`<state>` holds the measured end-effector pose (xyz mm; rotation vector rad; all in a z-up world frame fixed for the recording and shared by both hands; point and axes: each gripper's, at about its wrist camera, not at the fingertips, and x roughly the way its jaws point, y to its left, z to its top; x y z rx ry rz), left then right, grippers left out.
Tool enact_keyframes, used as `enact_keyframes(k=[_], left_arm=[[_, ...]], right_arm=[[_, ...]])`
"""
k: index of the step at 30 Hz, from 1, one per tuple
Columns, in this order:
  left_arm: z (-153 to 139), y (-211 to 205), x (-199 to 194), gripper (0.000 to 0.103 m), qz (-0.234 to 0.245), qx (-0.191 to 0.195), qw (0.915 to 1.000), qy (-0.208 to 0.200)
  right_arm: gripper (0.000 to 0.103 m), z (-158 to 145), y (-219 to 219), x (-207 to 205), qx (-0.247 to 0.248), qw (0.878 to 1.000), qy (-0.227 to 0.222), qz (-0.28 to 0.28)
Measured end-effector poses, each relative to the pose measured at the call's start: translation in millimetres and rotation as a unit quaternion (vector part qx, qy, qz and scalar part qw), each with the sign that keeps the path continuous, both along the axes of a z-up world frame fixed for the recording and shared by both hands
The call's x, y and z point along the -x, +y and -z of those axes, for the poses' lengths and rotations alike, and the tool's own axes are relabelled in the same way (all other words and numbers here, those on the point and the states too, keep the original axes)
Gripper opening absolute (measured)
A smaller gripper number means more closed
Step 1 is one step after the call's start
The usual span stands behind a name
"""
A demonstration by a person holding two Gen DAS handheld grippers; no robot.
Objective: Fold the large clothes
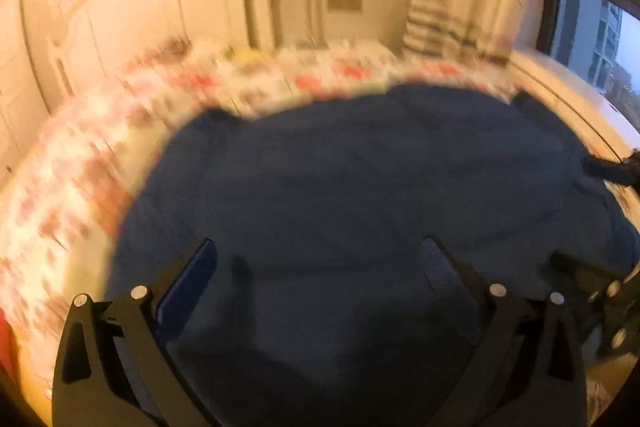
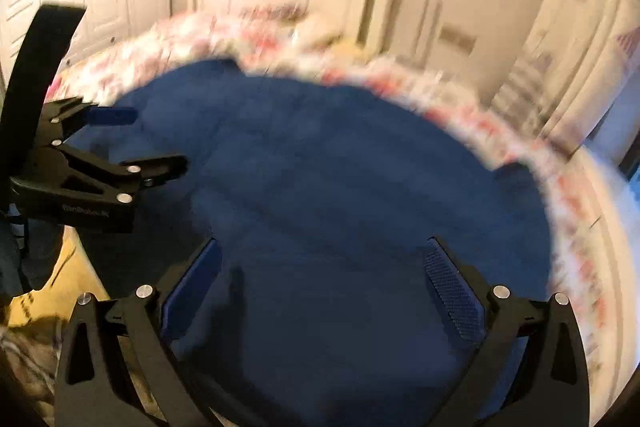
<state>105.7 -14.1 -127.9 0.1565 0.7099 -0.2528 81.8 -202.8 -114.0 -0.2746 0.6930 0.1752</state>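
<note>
Both tools are standing wide and gripping nothing: the left tool (image 1: 320,267) and the right tool (image 2: 324,267) are hovering over the blue garment (image 1: 360,179), which is lying spread on the bed (image 1: 80,163). This is looking like a pause between folds. Next, each tool is needing to find an edge to pinch.

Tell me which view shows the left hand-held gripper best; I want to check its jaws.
The right wrist view: the left hand-held gripper appears whole from the side, jaws open over the blue garment. The left wrist view shows only its own two fingers, spread wide, nothing between them.
</note>
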Motion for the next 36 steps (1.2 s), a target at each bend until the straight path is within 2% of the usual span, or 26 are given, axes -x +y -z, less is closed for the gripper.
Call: enact_keyframes(k=[2,4,5,6,7,10,13,15,16,17,18,19,20,21,23,25,27,31,34,36], left_arm=[[-7.2,0.2,-16.0,0.101,-0.013,-0.024,0.9995,-0.017],[6.7,2.1,-44.3,0.101,-0.025,-0.048,0.9985,0.01],[15.3,1.6,-55.7,0.101,-0.028,-0.055,0.9977,0.029],[28.6,6.5,-69.0,0.101,-0.022,-0.032,0.9976,0.058],[31.4,11.8,-73.9,0.101,-0.022,-0.007,0.9977,0.064],[21.6,7.1,-76.4,0.1,-0.023,-0.033,0.9965,0.074],[-7.6,2.7,-77.3,0.101,-0.013,-0.012,0.9986,0.051],[-22.4,-5.8,-83.1,0.101,-0.017,-0.024,0.9992,0.026],[-26.5,-12.0,-90.8,0.101,-0.018,-0.032,0.9992,0.017],[-26.9,-15.4,-96.4,0.101,-0.019,-0.04,0.9989,0.014],[-22.3,-20.7,-110.2,0.101,-0.026,-0.055,0.998,0.019],[-12.1,-24.6,-126.4,0.101,-0.035,-0.072,0.9963,0.033],[-2.8,-24.8,-138.1,0.101,-0.039,-0.08,0.9949,0.047],[16.7,-25.4,-154.3,0.101,-0.04,-0.084,0.9923,0.082],[33.7,-19.3,-168.4,0.101,-0.042,-0.055,0.9894,0.128],[27.5,-17.7,-166.7,0.101,-0.038,-0.055,0.9902,0.123],[17.9,-18.1,-162.8,0.101,-0.033,-0.056,0.9926,0.102],[4.7,-11.3,-178.0,0.101,-0.064,-0.057,0.9931,0.081],[13.1,-4.5,-201.0,0.101,-0.092,-0.072,0.9889,0.092],[26.6,0.6,-217.0,0.101,-0.091,-0.057,0.9854,0.132]], right_arm=[[0.099,-1.0,-8.9,-13.8,0.007,1.0,0.004,0.014],[0.099,23.2,-26.1,-45.5,0.012,0.997,0.064,0.035],[0.099,37.8,-41.0,-57.1,-0.044,0.994,0.095,0.027],[0.099,39.2,-48.5,-59.7,-0.076,0.993,0.092,0.024],[0.099,38.1,-51.8,-61.0,-0.085,0.991,0.097,0.023],[0.098,22.9,-43.4,-61.7,-0.049,0.994,0.093,0.034],[0.098,4.0,-33.2,-67.5,-0.036,0.997,0.059,0.029],[0.098,-8.3,-21.7,-82.2,-0.025,0.999,0.036,0.025],[0.097,-10.2,-16.9,-91.0,-0.019,0.999,0.031,0.018],[0.09,-7.7,-10.7,-107.2,-0.015,0.999,0.038,0.014],[0.085,-1.9,-11.0,-118.9,-0.017,0.999,0.05,0.013],[0.073,6.9,-10.3,-129.5,-0.017,0.998,0.065,0.014],[0.07,22.2,-9.2,-144.9,-0.014,0.996,0.091,0.016],[0.07,32.7,-11.0,-151.7,-0.02,0.994,0.11,0.018],[0.07,40.1,-18.1,-158.8,-0.048,0.99,0.134,0.019],[0.07,36.3,-20.2,-155.8,-0.056,0.989,0.135,0.019],[0.07,28.0,-19.7,-157.9,-0.052,0.99,0.128,0.019],[0.07,16.7,-13.2,-181.2,-0.045,0.992,0.116,0.028],[0.071,31.8,-9.8,-206.6,-0.011,0.99,0.134,0.045],[0.073,40.6,-8.1,-215.0,-0.008,0.989,0.142,0.046]])
